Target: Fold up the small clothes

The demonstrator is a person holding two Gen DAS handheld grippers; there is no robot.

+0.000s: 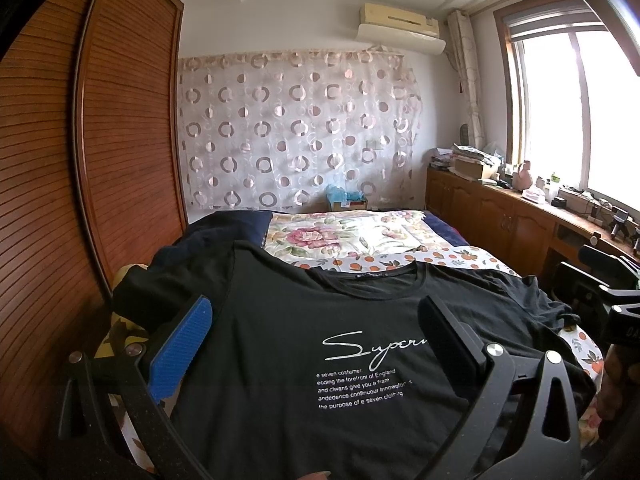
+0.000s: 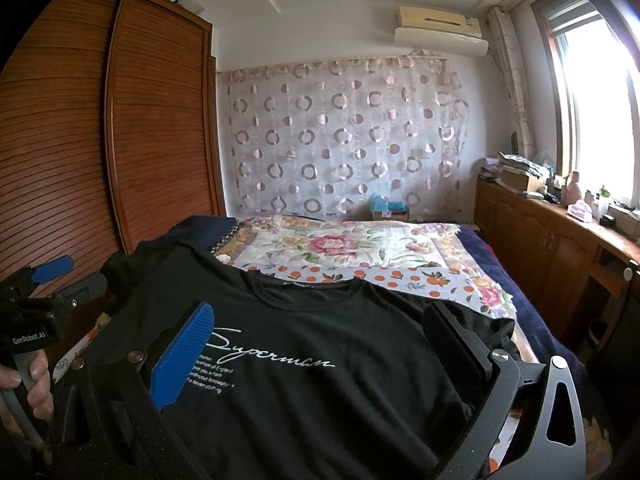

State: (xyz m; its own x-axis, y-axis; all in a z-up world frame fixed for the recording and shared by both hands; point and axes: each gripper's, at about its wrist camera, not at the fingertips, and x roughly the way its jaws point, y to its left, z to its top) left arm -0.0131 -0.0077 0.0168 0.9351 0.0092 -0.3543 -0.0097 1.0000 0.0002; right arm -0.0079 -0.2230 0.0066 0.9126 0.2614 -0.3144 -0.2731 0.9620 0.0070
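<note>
A black T-shirt (image 1: 280, 312) with white script lettering lies front up and spread flat on the bed, its collar toward the far side. My left gripper (image 1: 316, 338) hovers open over the chest print, blue pad (image 1: 184, 344) on the left and black finger on the right, with nothing between them. The right wrist view shows the same T-shirt (image 2: 320, 312) under my right gripper (image 2: 320, 346), which is also open and wide apart. The left gripper's blue finger (image 2: 52, 269) shows at that view's left edge, held by a hand (image 2: 28, 380).
A floral quilt (image 1: 352, 236) and an orange-print sheet (image 1: 420, 260) cover the bed beyond the shirt. Dark blue cloth (image 1: 224, 228) lies at the shirt's far left. A slatted wooden wardrobe (image 1: 120, 140) stands left. Wooden cabinets (image 1: 500, 216) with clutter run under the window on the right.
</note>
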